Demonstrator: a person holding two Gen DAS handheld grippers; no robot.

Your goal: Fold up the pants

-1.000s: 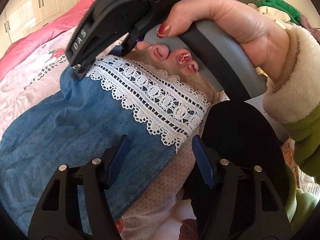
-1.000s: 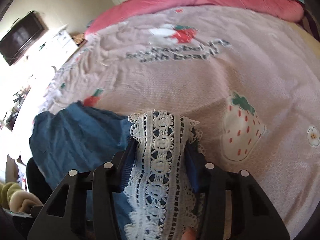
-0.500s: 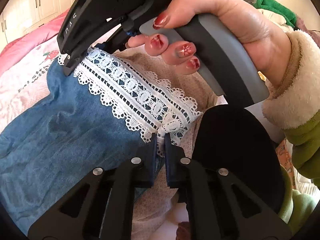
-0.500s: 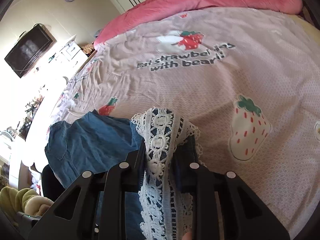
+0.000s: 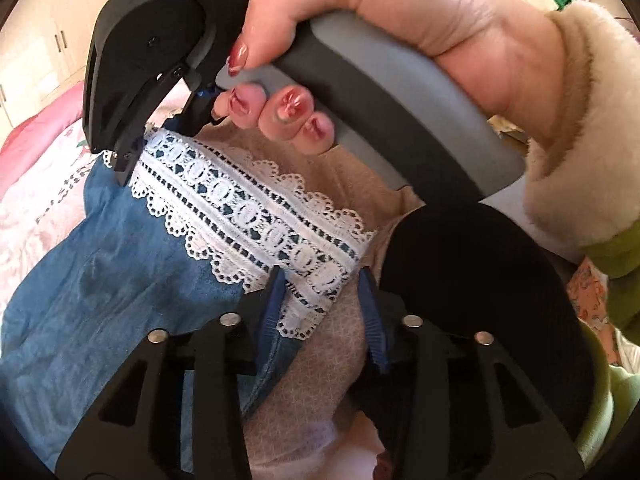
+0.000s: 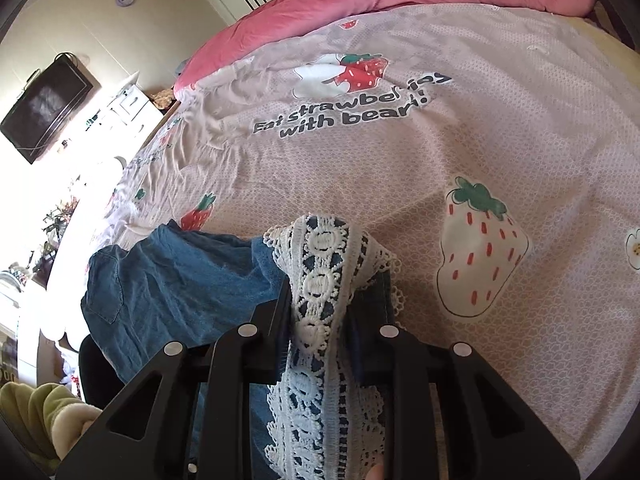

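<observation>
Our right claw (image 6: 324, 312) clamps the lace hem (image 6: 320, 280) of the pants (image 6: 180, 280) above the bed (image 6: 480, 140); our left claw (image 5: 324, 296) stands apart around that hem.

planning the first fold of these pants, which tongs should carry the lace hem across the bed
Right. The right tongs are shut on the lace hem, with bare bedspread ahead; the left tongs stand open around its other end.
</observation>
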